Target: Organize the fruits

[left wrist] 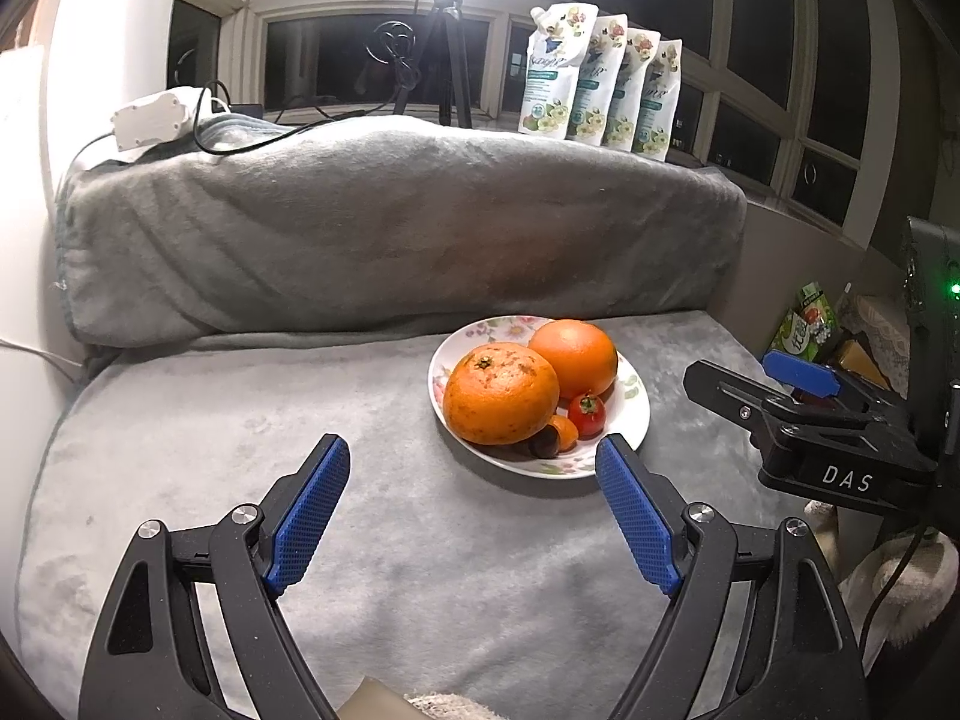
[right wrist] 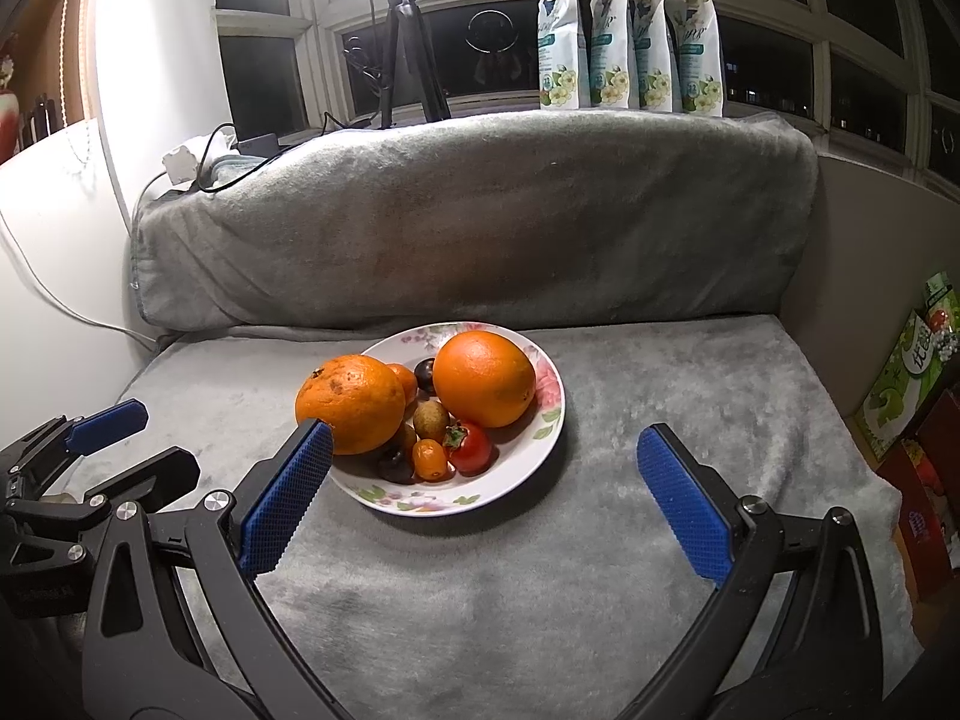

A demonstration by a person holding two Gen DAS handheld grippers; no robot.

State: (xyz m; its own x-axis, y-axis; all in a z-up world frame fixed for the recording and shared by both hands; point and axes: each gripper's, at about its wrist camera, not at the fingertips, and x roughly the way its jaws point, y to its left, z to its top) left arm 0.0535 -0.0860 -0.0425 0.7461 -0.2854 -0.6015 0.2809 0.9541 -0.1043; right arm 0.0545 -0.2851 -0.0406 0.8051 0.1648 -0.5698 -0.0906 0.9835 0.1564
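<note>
A floral plate (left wrist: 636, 420) (right wrist: 549, 420) sits on the grey blanket. It holds a speckled orange (left wrist: 501, 393) (right wrist: 351, 405), a smooth orange (left wrist: 574, 357) (right wrist: 483, 378), a small red persimmon-like fruit (left wrist: 587, 414) (right wrist: 469, 447), a small orange kumquat (left wrist: 565, 432) (right wrist: 430, 459), a green-brown fruit (right wrist: 430, 419) and dark plums (right wrist: 426, 373). My left gripper (left wrist: 474, 459) is open and empty, just in front of the plate. My right gripper (right wrist: 483, 450) is open and empty, its fingertips either side of the plate's front. The right gripper also shows at the right edge of the left wrist view (left wrist: 801, 375).
A grey blanket-covered bolster (left wrist: 390, 222) (right wrist: 480, 210) runs behind the plate. Refill pouches (left wrist: 600, 78) (right wrist: 630, 36), a tripod (left wrist: 447, 48) and a power strip (left wrist: 150, 120) stand behind it. Boxes (right wrist: 912, 384) sit off the right edge.
</note>
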